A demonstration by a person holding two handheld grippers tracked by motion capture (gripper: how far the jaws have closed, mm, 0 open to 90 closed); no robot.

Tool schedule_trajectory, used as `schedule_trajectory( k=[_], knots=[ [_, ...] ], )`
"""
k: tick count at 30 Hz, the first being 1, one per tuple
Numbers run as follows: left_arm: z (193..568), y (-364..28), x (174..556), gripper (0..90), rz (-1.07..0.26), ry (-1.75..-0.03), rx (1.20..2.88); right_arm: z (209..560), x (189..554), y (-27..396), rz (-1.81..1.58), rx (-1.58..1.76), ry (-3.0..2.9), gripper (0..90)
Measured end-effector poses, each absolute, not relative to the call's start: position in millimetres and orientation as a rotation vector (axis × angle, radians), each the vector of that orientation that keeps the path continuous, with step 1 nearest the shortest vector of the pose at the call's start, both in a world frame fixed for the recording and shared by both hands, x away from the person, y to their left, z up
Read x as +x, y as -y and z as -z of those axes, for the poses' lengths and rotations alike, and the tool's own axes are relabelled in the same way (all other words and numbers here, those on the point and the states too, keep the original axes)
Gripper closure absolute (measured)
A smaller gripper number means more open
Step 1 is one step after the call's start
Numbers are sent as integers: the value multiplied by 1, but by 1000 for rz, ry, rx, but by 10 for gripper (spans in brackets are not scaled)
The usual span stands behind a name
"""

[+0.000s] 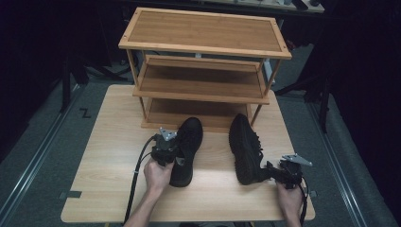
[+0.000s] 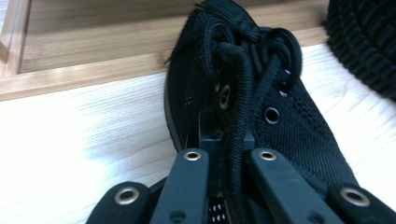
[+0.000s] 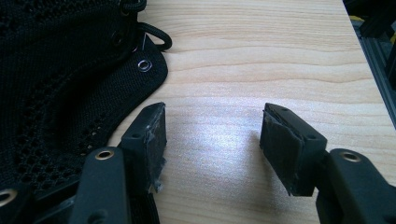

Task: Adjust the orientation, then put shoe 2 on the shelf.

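Observation:
Two black knit lace-up shoes lie on the wooden table (image 1: 109, 142) in front of a shoe rack. The left shoe (image 1: 190, 138) points toward the rack. My left gripper (image 1: 178, 150) is shut on it, and in the left gripper view the jaws pinch the left shoe (image 2: 289, 130) beside its laces, left gripper (image 2: 226, 137). The right shoe (image 1: 243, 142) lies on its side, toe toward the rack. My right gripper (image 1: 268, 171) is by its heel, open. In the right gripper view, bare table shows between the jaws of the right gripper (image 3: 212, 130), and the right shoe (image 3: 56, 70) touches the left jaw.
The three-shelf bamboo rack (image 1: 203, 87) stands at the table's far side, its shelves bare; its bottom shelf (image 2: 93, 51) is just ahead of the left shoe. The right shoe's sole (image 2: 366, 42) shows at the upper right. Dark floor surrounds the table.

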State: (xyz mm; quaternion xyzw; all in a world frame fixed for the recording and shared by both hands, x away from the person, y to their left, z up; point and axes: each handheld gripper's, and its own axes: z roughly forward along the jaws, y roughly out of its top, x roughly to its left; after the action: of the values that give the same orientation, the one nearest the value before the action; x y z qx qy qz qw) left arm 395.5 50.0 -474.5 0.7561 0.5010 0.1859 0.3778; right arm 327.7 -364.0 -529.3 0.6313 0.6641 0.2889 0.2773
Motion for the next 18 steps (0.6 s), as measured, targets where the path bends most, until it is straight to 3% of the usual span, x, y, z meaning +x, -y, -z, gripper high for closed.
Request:
schedule_trajectory(
  k=[18],
  knots=[
    [458, -58, 399, 884, -439, -1243, 1874, 529, 328, 364, -768, 1696, -1787, 409]
  ],
)
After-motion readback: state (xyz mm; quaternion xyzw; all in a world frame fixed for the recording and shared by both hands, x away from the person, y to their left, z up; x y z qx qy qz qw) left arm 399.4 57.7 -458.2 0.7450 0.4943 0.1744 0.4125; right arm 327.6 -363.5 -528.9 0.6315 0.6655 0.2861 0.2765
